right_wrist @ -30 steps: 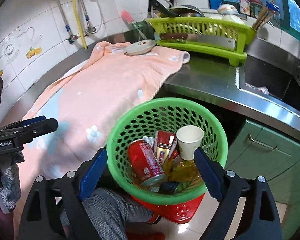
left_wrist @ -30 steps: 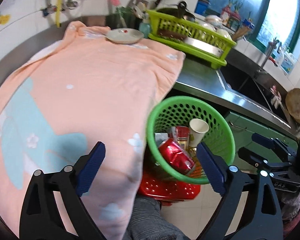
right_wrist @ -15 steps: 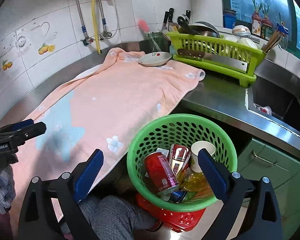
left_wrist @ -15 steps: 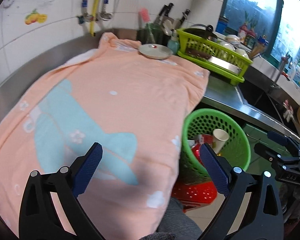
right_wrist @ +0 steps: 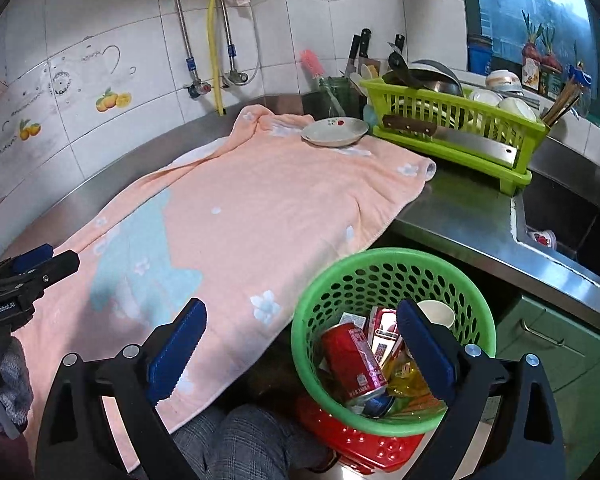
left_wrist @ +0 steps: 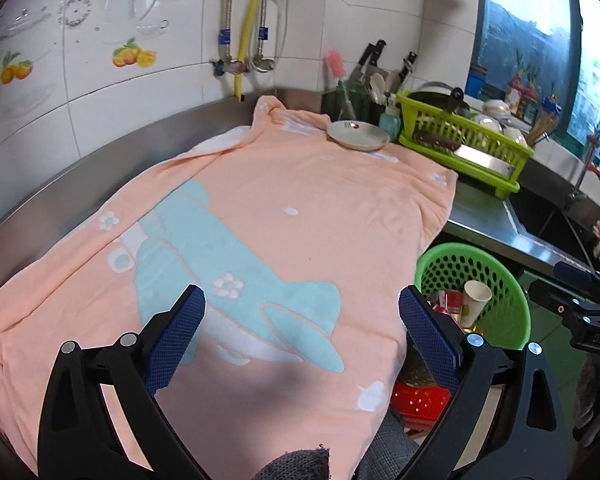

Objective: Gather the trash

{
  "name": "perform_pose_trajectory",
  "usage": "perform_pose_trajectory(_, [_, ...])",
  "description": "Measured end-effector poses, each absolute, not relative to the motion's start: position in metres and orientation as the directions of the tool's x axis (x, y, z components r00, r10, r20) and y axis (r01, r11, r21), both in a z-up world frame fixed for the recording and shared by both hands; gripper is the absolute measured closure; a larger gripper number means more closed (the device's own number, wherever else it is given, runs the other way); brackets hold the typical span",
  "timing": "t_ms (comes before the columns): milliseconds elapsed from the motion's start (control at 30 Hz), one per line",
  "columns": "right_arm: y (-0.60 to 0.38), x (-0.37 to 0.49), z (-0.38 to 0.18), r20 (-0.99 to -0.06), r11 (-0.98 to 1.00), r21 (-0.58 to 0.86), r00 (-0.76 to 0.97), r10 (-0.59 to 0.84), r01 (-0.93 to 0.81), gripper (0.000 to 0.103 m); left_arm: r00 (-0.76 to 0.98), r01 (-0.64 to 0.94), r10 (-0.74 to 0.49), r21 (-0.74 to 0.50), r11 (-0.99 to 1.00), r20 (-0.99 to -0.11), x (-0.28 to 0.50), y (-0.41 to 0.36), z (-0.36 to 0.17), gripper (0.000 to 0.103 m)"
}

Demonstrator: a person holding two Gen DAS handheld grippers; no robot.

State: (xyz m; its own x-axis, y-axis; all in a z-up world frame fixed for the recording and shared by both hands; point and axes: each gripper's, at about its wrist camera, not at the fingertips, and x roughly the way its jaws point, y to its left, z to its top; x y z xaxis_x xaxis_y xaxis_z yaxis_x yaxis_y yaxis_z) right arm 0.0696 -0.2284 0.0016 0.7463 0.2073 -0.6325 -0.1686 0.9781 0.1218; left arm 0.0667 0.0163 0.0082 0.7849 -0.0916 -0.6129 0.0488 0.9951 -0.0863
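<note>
Item, my left gripper [left_wrist: 300, 334] and right gripper [right_wrist: 300, 338]: jaws wide, having just finished opening, both empty and touching nothing, left above the towel [left_wrist: 284, 216], right above the towel's edge and the basket [right_wrist: 384, 270]. Change from earlier: both views have pulled back and swung left, so the towel fills more of the left view and the basket sits smaller, lower right. Item, trash in the basket beside the counter [right_wrist: 472, 220]: can [right_wrist: 352, 360] lying tilted, long axis upper-left to lower-right; cup [right_wrist: 440, 312] mouth-up.
</note>
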Motion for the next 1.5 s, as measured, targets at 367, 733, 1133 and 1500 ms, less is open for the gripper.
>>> perform_pose_trajectory(367, [-0.2199, 0.0662, 0.0027, -0.624, 0.980, 0.110, 0.756, 0.198, -0.167, 0.010, 0.796, 0.027, -0.065, -0.073, 0.997, -0.602, 0.0607, 0.0196, 0.0077, 0.007])
perform_pose_trajectory(733, [-0.2195, 0.0658, 0.0033, -0.623, 0.981, 0.112, 0.758, 0.196, -0.161, 0.010, 0.796, 0.030, -0.065, -0.069, 0.997, -0.602, 0.0585, 0.0215, 0.0081, 0.007])
perform_pose_trajectory(1133, [-0.2200, 0.0653, 0.0033, -0.625, 0.982, 0.113, 0.757, 0.190, -0.154, 0.010, 0.796, 0.030, -0.060, -0.060, 0.998, -0.602, 0.0599, 0.0219, 0.0072, 0.007])
perform_pose_trajectory(1500, [-0.2205, 0.0650, 0.0024, -0.629, 0.982, 0.118, 0.754, 0.187, -0.145, 0.010, 0.794, 0.039, -0.066, -0.057, 0.998, -0.605, 0.0617, 0.0198, 0.0062, 0.007])
